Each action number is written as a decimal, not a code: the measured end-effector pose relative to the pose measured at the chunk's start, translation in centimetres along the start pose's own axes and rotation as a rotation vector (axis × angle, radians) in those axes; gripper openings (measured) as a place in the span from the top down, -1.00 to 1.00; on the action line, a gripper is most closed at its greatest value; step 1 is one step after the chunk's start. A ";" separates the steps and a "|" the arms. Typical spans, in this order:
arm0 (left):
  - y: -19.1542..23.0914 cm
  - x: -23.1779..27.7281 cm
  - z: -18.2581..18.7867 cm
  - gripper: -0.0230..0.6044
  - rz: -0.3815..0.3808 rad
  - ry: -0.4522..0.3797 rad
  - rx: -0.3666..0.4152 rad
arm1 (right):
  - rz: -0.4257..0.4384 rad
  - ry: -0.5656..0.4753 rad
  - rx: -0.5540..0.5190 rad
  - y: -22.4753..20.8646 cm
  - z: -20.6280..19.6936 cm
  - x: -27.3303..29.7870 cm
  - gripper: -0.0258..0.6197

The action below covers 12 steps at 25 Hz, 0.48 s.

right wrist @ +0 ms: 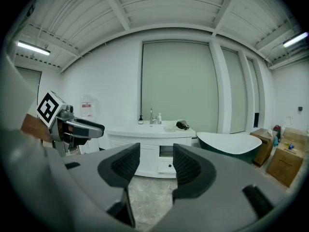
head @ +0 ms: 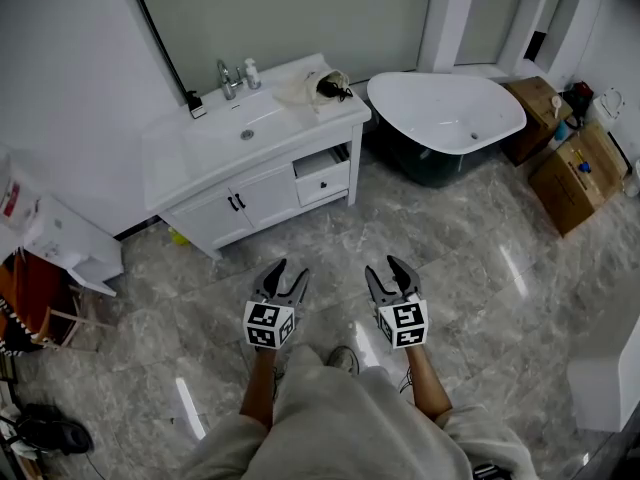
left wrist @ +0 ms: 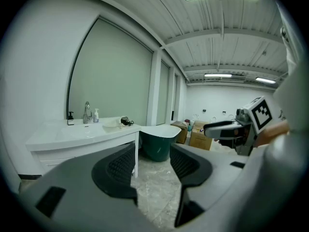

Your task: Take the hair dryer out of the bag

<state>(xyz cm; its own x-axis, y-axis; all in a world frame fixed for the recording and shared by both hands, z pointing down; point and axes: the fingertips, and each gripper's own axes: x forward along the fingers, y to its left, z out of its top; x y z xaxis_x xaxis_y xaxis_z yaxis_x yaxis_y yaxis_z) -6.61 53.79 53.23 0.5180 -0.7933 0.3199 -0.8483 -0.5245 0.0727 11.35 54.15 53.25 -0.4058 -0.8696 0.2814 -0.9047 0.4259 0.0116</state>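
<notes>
while the left gripper [head: 288, 272] and right gripper [head: 386, 268] hang over the floor [head: 330, 233] well short of the sink [head: 245, 128], both with jaws spread and empty, the bag [head: 300, 88] lies on the surface [head: 190, 163] just right of the sink, hair dryer [head: 333, 90] dark at its mouth. risks: bag sits near the surface edge, so a one-sided tug may drag it off; any cord could snag in the bag

Head view looks steeply down; both gripper views look past their fingers [left wrist: 116, 170] at the same far desk [head: 180, 158].
</notes>
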 end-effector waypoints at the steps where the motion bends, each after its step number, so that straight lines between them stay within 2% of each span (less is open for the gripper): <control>1: 0.0 0.2 -0.1 0.28 0.002 0.003 0.001 | 0.004 0.003 0.001 -0.1 0.0 0.1 0.29; 12: 2.2 4.9 -0.2 0.28 0.000 0.018 -0.013 | 0.006 0.023 -0.004 -2.3 -0.1 4.6 0.31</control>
<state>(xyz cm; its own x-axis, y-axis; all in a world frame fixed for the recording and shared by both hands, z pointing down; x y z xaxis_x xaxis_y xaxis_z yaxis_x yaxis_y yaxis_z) -5.92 48.85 55.19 0.5161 -0.7876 0.3368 -0.8496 -0.5205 0.0847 11.56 49.20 54.58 -0.4084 -0.8608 0.3037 -0.9015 0.4326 0.0137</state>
